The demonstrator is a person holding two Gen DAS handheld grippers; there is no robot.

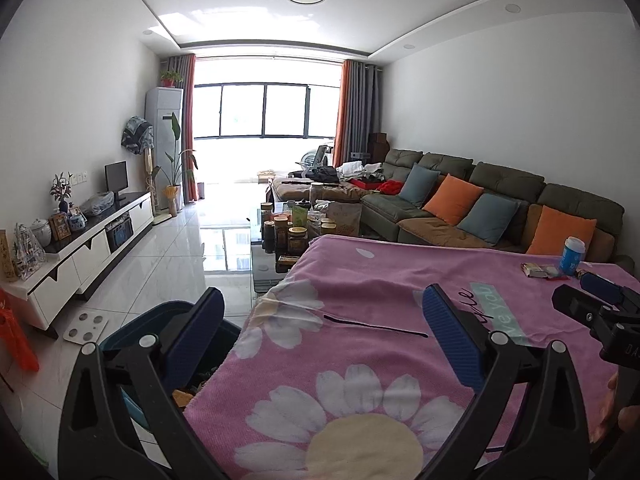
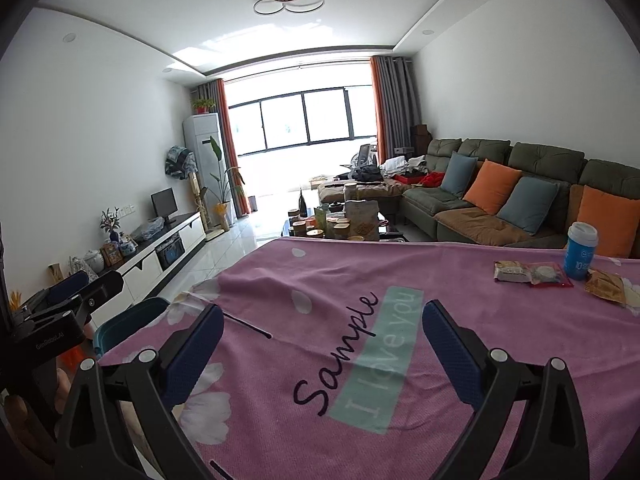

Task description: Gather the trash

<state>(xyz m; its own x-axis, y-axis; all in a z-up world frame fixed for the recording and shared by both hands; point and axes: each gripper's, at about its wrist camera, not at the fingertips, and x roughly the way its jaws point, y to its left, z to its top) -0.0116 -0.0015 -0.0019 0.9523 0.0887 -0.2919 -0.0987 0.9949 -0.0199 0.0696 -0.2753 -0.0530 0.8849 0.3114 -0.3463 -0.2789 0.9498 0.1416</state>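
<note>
**A:** What do I get from the left wrist camera?

**B:** I see my left claw (image 1: 320, 328) spread wide with nothing between its blue fingers (image 1: 452, 336). It hangs over the near left part of the desk, which is covered by a pink flowered blanket (image 1: 360, 360). The left finger sits above a dark teal bin (image 1: 132, 332) that stands on the floor just beside the desk's left edge. Far off at the right back corner stands a blue cup (image 1: 573, 255), with wrappers (image 1: 542, 271) lying just left of it on the blanket. My right claw (image 1: 592, 296) pokes in from the right edge; from here I cannot tell how its fingers stand.

**A:** And the right wrist camera?

**B:** My right claw (image 2: 322, 332) is also spread, holding nothing, over the word "Sample" printed on the blanket (image 2: 360, 280). The trash is clearer here: a pale snack wrapper (image 2: 512, 271), a clear red-edged packet (image 2: 549, 274) touching it, and a crumpled brown wrapper (image 2: 606, 286) to the right, all near the blue cup (image 2: 581, 255) at the far right. They lie well apart from both claws. The bin (image 2: 128, 324) shows at the left edge, below the left claw (image 2: 84, 288).
</note>
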